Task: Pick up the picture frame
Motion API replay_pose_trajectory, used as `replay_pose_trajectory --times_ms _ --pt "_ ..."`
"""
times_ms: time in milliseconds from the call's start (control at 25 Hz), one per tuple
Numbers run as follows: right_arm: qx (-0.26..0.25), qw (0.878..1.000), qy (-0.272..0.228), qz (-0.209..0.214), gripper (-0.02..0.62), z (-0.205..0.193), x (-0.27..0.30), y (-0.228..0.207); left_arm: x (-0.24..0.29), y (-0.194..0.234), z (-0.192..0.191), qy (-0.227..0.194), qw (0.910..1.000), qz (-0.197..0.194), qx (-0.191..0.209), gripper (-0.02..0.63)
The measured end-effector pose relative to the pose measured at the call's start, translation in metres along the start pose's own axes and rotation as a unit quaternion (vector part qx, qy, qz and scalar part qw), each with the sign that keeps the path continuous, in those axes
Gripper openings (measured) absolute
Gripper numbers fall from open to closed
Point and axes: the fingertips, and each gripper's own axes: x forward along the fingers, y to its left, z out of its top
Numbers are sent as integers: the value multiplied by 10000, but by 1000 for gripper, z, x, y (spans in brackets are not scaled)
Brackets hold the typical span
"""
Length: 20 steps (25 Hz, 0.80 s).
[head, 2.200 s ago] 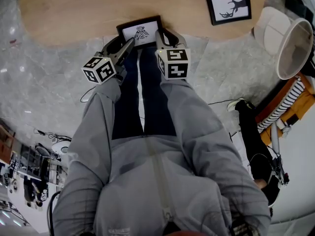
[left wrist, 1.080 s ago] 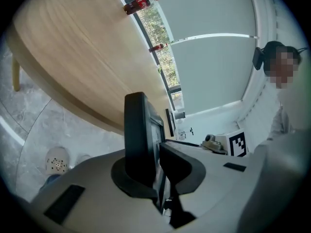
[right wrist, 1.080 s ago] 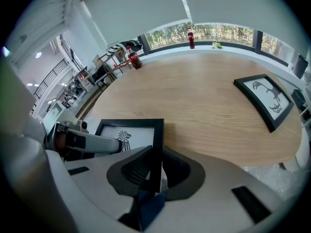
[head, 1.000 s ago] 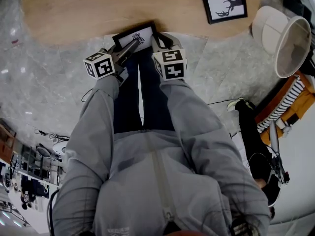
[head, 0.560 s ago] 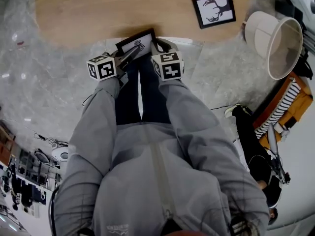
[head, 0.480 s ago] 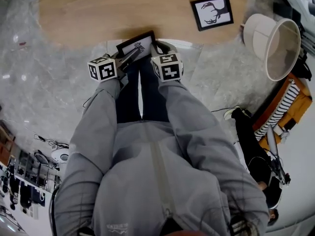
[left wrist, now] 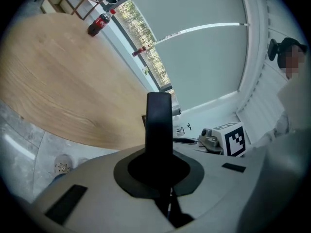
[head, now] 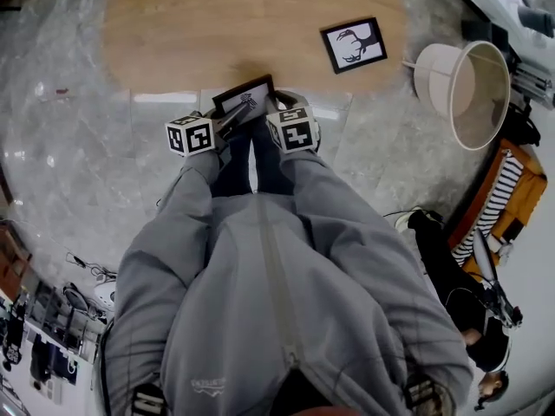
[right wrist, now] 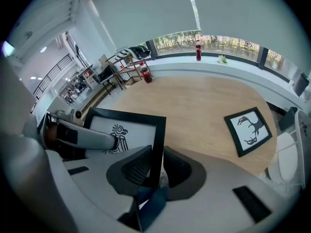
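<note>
While the picture frame [head: 245, 99] hangs over the bench's [head: 217, 24] near edge, my left gripper [head: 232, 118] clenches its left side and my right gripper [head: 276, 104] grips its right side; a second frame [head: 354, 45] lies farther along the bench.

No word, number or brand can be read anywhere. The cube [head: 191, 134] on the left claw [head: 246, 105] and the cube [head: 295, 131] on the right claw [head: 277, 103] carry only black-and-white square code patterns. The picture frame [head: 245, 99] bears a stylised bird drawing and the second frame [head: 354, 45] on the counter [head: 217, 24] an antlered shape, both without lettering. A small pale print on the jacket [head: 208, 385] hem and the red bottle [right wrist: 198, 50] label are too small to make out.
</note>
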Motion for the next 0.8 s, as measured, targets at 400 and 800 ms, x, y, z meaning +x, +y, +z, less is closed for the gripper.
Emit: replay_pose_trajectory --times_ms 400,800 --pt "-243 9993 -257 95 80 37 -82 27 -34 -80 28 0 9982 151 578 25" --pt "-576 9946 -860 -114 79 69 -150 31 -66 -134 56 6 9895 366 1400 25"
